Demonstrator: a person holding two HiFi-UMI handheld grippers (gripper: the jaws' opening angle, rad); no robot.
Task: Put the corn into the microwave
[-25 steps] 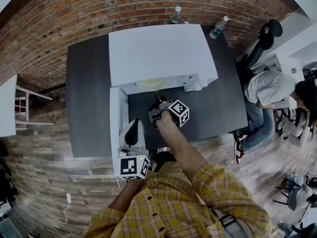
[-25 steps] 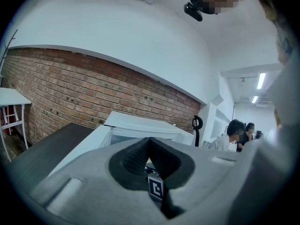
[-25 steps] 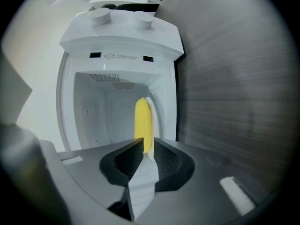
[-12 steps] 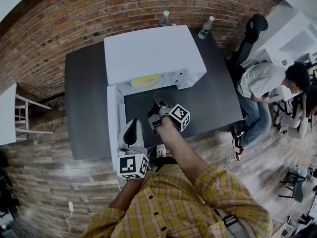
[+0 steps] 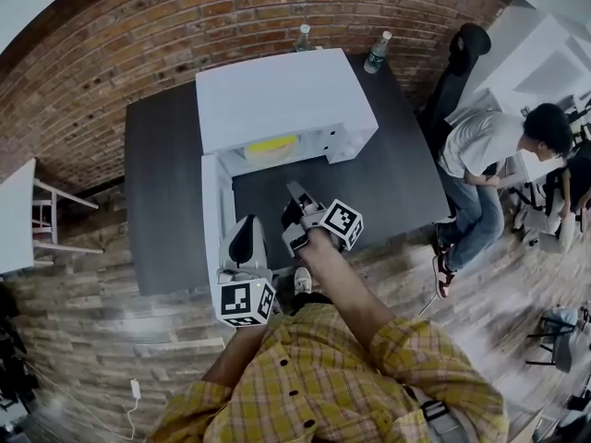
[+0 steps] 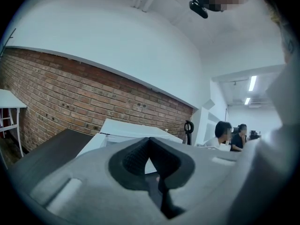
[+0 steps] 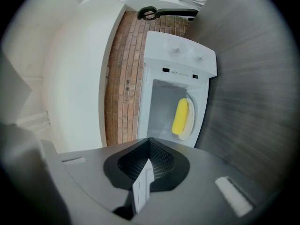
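Note:
The yellow corn [image 5: 271,146] lies on a pale plate inside the white microwave [image 5: 282,95], whose door [image 5: 211,215] stands swung open to the left. In the right gripper view the corn [image 7: 180,116] rests in the cavity, well ahead of the jaws. My right gripper [image 5: 294,192] hovers over the dark table in front of the opening, shut, with nothing in it [image 7: 150,142]. My left gripper [image 5: 247,224] is beside the outer end of the open door, jaws together and empty [image 6: 150,139].
The microwave stands on a dark table [image 5: 157,183] against a brick wall. Two bottles [image 5: 302,37] [image 5: 374,53] stand behind it. A seated person [image 5: 480,150] and a black office chair [image 5: 462,53] are at the right. A white table [image 5: 18,206] is at the left.
My right gripper has drawn back from the microwave opening and risen, leaving the corn on the plate inside. The left gripper has shifted slightly by the door.

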